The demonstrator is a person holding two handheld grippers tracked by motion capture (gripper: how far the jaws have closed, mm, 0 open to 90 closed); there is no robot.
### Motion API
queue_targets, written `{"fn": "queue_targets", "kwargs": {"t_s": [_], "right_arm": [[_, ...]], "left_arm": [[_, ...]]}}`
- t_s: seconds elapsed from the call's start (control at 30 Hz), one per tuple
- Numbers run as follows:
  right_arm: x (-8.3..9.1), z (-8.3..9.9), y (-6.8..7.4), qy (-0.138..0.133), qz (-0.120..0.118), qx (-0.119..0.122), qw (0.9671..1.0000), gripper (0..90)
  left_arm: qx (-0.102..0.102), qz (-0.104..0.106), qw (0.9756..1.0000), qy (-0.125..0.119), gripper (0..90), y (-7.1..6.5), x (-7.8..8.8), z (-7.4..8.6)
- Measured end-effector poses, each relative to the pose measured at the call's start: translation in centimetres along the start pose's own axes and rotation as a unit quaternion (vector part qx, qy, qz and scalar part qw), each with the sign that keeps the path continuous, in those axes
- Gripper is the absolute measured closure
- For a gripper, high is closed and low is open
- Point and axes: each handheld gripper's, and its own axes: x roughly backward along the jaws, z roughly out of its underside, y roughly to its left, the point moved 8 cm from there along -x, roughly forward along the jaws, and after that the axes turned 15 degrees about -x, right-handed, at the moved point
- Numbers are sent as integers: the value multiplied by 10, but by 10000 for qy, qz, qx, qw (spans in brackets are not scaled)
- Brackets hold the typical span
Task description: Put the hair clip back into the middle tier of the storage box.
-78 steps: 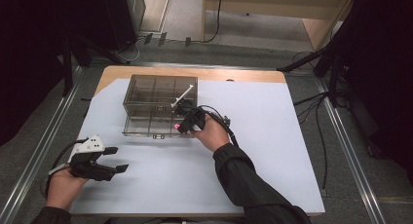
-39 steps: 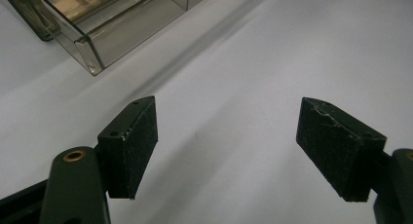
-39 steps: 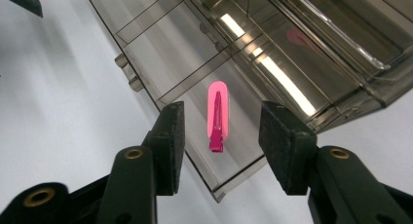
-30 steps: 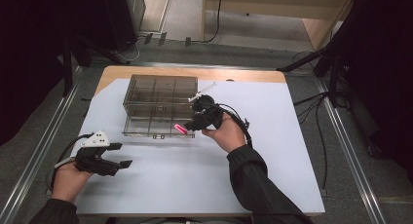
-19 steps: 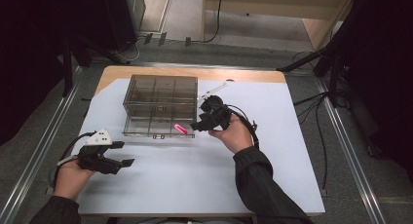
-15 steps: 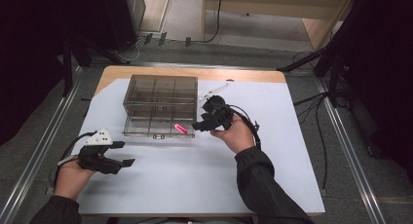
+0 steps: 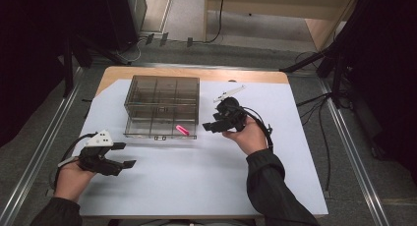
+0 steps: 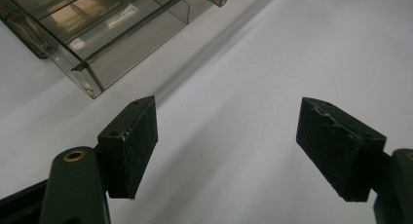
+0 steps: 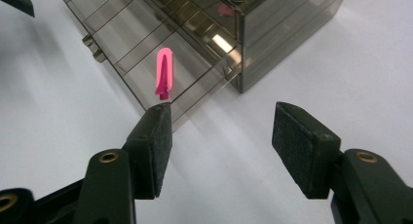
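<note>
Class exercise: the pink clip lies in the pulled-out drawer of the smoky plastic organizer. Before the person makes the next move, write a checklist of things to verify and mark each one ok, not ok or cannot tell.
1. Pink clip lies inside the open drawer: ok.
2. Right gripper holds nothing; its jaws have just been opening, nothing between them: ok.
3. Right gripper is clear of the drawer's front corner: ok, apart from it.
4. Left gripper is open with nothing held: ok.
5. Drawer is pushed shut: not ok, it stands pulled out of the organizer.
6. Clip is clear of the drawer walls: cannot tell.
</note>
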Motion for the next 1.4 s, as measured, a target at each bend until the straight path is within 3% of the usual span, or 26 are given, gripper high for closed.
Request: {"fn": "queue_targets", "kwargs": {"t_s": [0.2,0.5,0.67,0.87,1.0,1.2,1.4], "right_arm": [[-3,4,-11,-135,-31,-66,9999,296],[-7,13,-30,-12,-59,-232,9997,235],[-7,18,-49,40,206,-308,9993,239],[-11,24,-69,13,363,-391,9986,246],[-14,32,-86,51,533,-618,9967,248],[-15,35,-95,96,598,-716,9956,247],[-14,35,-94,76,587,-754,9954,243]], "left_arm": [[-6,7,10000,-8,240,-1,0,0],[-5,5,10000,-3,240,0,1,0],[5,10,10000,-7,240,0,1,0],[-8,10,10000,1,240,0,0,0],[8,9,10000,-14,240,-1,-1,-1],[9,9,10000,-14,240,-1,-1,-1],[5,7,10000,-12,240,-1,-1,-1]]}}
